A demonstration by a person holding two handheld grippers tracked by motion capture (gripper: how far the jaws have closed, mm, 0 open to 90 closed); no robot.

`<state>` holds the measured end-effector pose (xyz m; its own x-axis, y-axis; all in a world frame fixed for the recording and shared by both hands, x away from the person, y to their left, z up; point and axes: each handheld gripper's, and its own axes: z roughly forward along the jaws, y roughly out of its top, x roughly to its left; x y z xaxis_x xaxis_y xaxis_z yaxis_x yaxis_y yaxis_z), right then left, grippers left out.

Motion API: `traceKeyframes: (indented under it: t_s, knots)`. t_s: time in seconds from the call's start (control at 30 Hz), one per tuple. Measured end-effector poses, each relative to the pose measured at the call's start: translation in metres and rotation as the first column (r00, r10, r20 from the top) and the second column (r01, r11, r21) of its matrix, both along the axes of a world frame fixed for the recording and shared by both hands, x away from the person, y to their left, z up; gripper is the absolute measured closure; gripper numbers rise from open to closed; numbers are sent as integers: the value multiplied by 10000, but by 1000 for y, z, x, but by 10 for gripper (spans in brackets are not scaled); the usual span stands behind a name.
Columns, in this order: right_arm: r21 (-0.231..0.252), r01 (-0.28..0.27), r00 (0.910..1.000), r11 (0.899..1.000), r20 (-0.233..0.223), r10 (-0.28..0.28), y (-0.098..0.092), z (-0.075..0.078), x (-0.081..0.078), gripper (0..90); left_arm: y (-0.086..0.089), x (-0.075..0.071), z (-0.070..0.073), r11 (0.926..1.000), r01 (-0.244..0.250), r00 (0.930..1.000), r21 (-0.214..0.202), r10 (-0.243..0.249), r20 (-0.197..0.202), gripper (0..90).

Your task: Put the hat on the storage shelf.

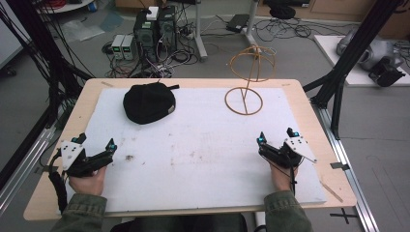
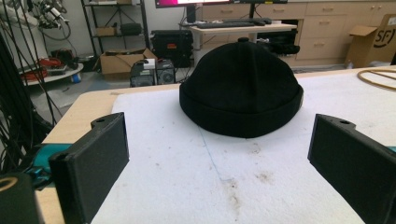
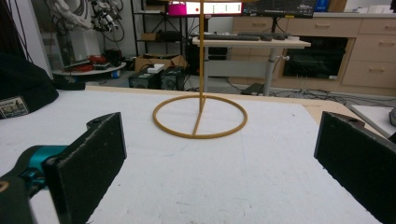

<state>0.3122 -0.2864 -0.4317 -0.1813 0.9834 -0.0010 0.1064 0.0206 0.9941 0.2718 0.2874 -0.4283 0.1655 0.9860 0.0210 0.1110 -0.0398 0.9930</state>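
Note:
A black brimless cap [image 1: 148, 102] lies on the white mat [image 1: 203, 145] at the back left; the left gripper view has the cap [image 2: 240, 91] straight ahead, well beyond the jaws. A gold wire hat stand [image 1: 246, 79] with a ring base stands at the back right, and its ring base [image 3: 200, 115] lies ahead in the right gripper view. My left gripper [image 1: 96, 143] rests near the front left of the mat, jaws wide apart and empty. Near the front right, my right gripper [image 1: 275, 136] is open too, with nothing between its jaws.
The mat covers most of a wooden table [image 1: 309, 121]. Black frame posts [image 1: 345, 63] rise beside the table on the right, and cables and computer boxes [image 1: 154, 29] sit on the floor behind it.

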Motion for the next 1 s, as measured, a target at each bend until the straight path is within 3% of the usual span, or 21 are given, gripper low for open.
traceKeyframes:
  t_s: [0.83,1.0]
  knots:
    - [-64,20,10000,10000,24,-20,-1,0,-1,13,3,2,0,9991,272,9996,-332,-276,-107,56]
    - [-65,62,10000,10000,-9,-62,0,0,0,13,2,6,9,9974,541,9984,-468,-547,-126,56]
